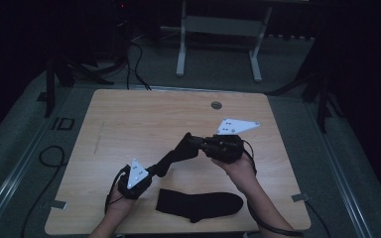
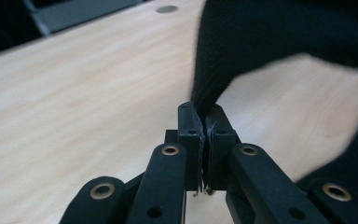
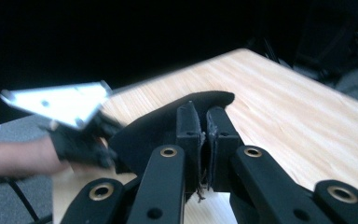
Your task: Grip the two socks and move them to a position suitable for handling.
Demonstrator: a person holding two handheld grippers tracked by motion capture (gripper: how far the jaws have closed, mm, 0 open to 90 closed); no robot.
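Note:
A black sock (image 1: 176,152) hangs stretched above the wooden table (image 1: 129,119) between my two grippers. My left gripper (image 1: 157,169) is shut on the sock's lower end; in the left gripper view its jaws (image 2: 204,112) pinch the dark fabric (image 2: 270,32). My right gripper (image 1: 191,141) is shut on the upper end, and in the right gripper view the jaws (image 3: 203,112) clamp the sock (image 3: 154,128), with the other gripper (image 3: 77,135) behind it. A second black sock (image 1: 198,204) lies flat near the table's front edge.
A round cable hole (image 1: 216,105) sits near the table's far edge. Beyond the table stands a white frame (image 1: 181,49), and cables (image 1: 49,156) lie on the floor to the left. The surroundings are dark.

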